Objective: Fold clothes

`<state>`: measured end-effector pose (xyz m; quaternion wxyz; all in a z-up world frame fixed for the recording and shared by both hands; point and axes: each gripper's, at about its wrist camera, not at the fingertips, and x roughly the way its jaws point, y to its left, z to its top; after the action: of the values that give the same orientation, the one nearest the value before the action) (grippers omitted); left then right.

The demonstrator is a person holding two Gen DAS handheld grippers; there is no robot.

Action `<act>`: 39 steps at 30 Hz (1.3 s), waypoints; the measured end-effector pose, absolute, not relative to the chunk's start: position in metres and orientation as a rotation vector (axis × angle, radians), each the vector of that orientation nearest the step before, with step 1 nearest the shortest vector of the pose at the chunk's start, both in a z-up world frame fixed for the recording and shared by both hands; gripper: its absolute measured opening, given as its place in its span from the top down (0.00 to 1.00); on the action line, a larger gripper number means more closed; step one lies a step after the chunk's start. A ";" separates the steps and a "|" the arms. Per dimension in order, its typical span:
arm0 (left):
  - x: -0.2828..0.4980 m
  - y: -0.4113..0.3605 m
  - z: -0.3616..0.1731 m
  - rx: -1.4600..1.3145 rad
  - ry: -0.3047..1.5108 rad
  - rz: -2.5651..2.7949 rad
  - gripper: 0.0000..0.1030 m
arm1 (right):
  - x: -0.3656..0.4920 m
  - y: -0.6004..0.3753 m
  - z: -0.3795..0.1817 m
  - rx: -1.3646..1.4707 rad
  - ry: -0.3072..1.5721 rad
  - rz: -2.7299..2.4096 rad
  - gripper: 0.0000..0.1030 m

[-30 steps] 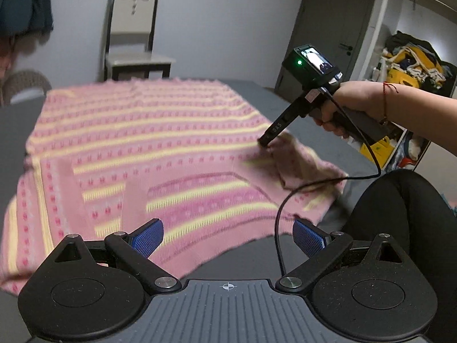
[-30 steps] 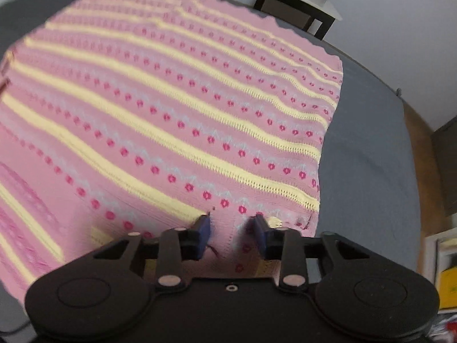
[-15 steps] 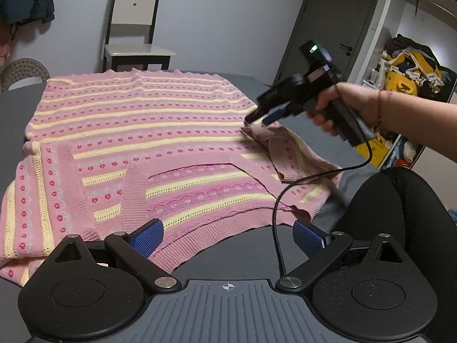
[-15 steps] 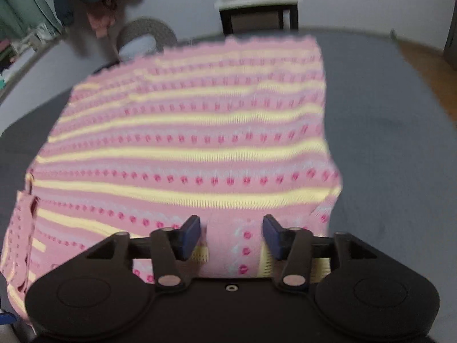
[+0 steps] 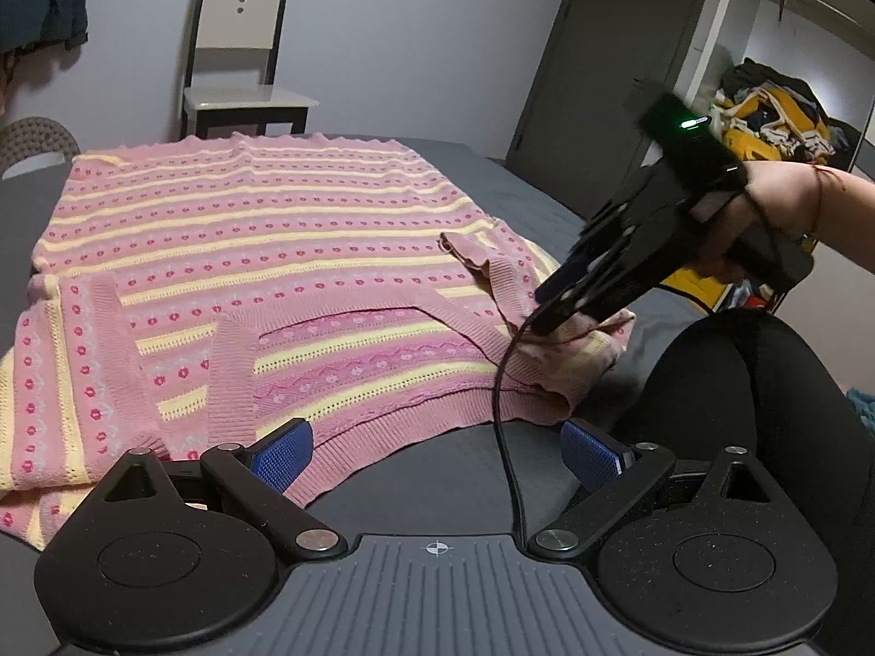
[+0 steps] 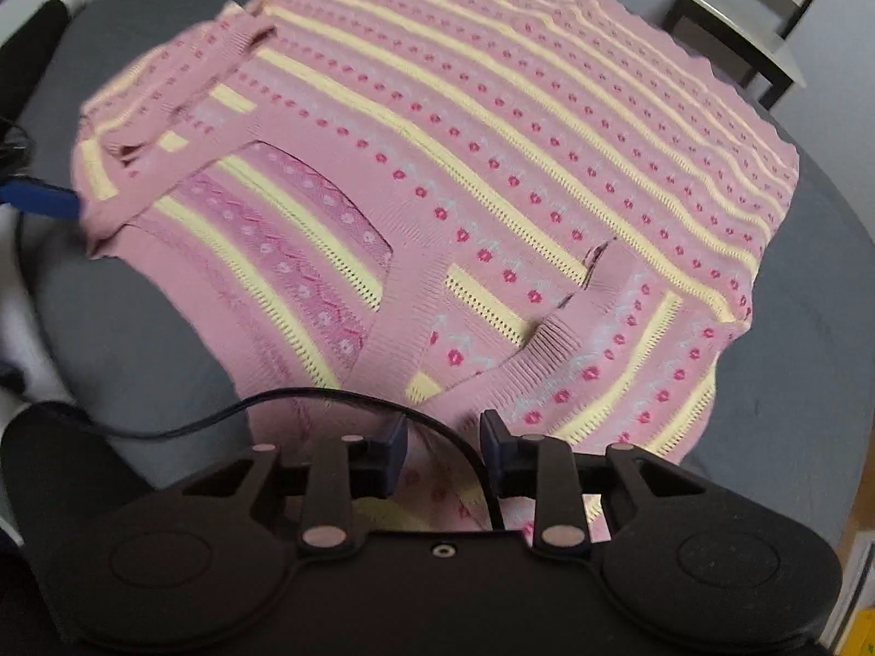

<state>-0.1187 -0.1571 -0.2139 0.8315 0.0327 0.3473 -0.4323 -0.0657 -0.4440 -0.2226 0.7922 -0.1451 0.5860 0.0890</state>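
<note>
Knitwear fills the middle of both views: a pink sweater (image 5: 262, 251) with yellow stripes and rows of small red flowers lies spread flat across a dark grey table (image 5: 448, 470). Its neckline faces the near edge, showing a darker pink inner layer. One sleeve is folded in over the body on the left side; the other sleeve (image 6: 596, 322) lies bunched on the right, near the table edge.

The left gripper (image 5: 437, 451) hangs low over the near edge of the table, its blue-padded fingers (image 5: 281, 454) spread wide with nothing between them. The sweater's ribbed collar edge sits just beyond the left pad.

The right gripper (image 6: 443, 440) is held by a hand (image 5: 787, 202) coming in from the right, a thin red string around the wrist. It tilts down toward the bunched sleeve on the right. In its own camera the fingers stand apart with a gap between the pads, hovering just above the knit without pinching any cloth. A black cable (image 5: 500, 415) trails from it down across the table.

Beyond the far edge of the table stands a pale chair (image 5: 240, 71) against a white wall. A grey door (image 5: 612, 71) is at the far right, and beside it a pile of clothes (image 5: 765, 115) on a shelf.
</note>
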 end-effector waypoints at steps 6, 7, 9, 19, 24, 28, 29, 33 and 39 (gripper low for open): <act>-0.118 -0.150 -0.212 0.080 0.729 -0.901 0.05 | -0.062 -0.421 -0.249 -0.471 1.319 0.154 0.80; -0.117 -0.150 -0.212 0.076 0.731 -0.900 0.05 | -0.062 -0.420 -0.249 -0.481 1.317 0.155 0.84; -0.114 -0.149 -0.211 0.069 0.730 -0.897 0.05 | -0.063 -0.421 -0.246 -0.466 1.328 0.171 0.88; -0.106 -0.139 -0.211 0.035 0.742 -0.866 0.05 | -0.070 -0.423 -0.228 -0.383 1.425 0.339 0.93; -0.105 -0.139 -0.213 0.023 0.751 -0.865 0.05 | -0.072 -0.418 -0.212 -0.450 1.394 0.312 0.56; -0.104 -0.143 -0.216 0.036 0.761 -0.867 0.05 | -0.077 -0.429 -0.176 -0.146 1.345 0.524 0.55; -0.104 -0.144 -0.216 0.037 0.761 -0.870 0.05 | -0.077 -0.437 -0.168 -0.034 1.314 0.560 0.53; -0.104 -0.145 -0.216 0.035 0.759 -0.876 0.05 | -0.064 -0.460 -0.164 0.041 1.236 0.300 0.55; -0.104 -0.141 -0.217 0.045 0.763 -0.872 0.05 | -0.067 -0.434 -0.211 -0.244 1.355 0.152 0.80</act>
<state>-0.1045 -0.1414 -0.2167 0.8367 0.0214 0.3603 -0.4119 -0.0670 -0.4338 -0.2107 0.7696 -0.1127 0.6245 0.0701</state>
